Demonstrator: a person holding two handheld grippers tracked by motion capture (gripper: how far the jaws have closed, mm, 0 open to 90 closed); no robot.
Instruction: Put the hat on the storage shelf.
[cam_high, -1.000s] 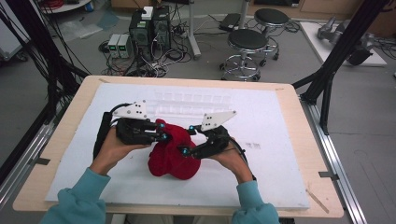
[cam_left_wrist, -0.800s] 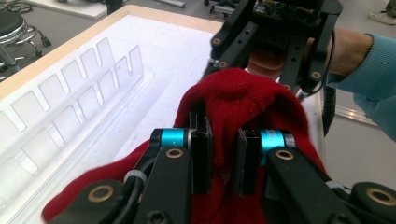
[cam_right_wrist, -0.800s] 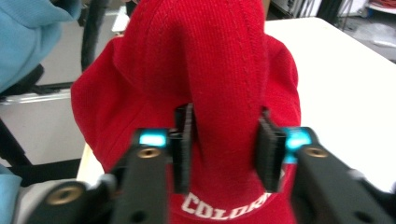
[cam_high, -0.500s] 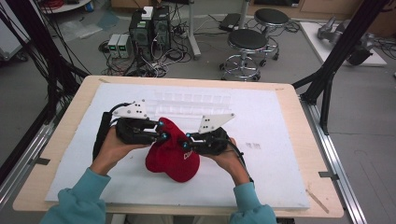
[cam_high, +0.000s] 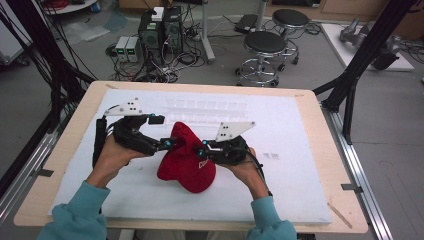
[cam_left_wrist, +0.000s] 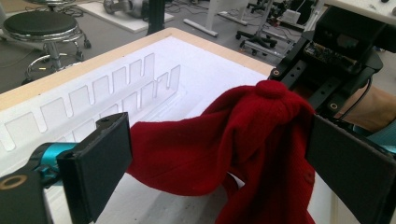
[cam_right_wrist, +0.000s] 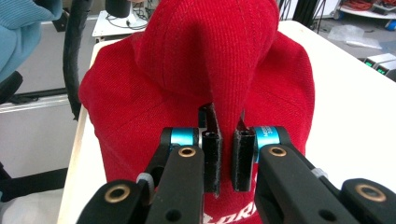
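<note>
A red knit hat (cam_high: 186, 161) with white lettering lies bunched on the white foam board (cam_high: 290, 185), its top pulled up into a peak. My left gripper (cam_high: 169, 144) comes at it from the left. In the left gripper view the gripper (cam_left_wrist: 219, 163) is open, jaws wide apart, with the hat (cam_left_wrist: 233, 149) between them and touching both pads. My right gripper (cam_high: 202, 150) comes from the right. In the right gripper view it (cam_right_wrist: 225, 156) is shut on a raised fold of the hat (cam_right_wrist: 205, 70).
A clear plastic divider tray (cam_high: 210, 107) lies on the board behind the hat, also seen as the tray (cam_left_wrist: 88, 93) in the left gripper view. The board sits on a wooden table (cam_high: 335, 150). Stools (cam_high: 264, 47), computers and black frame posts stand beyond.
The hat has been drawn up and slightly away from the person, its top now forming a taller peak. The right gripper has risen a little with the fold; the left stays beside it.
</note>
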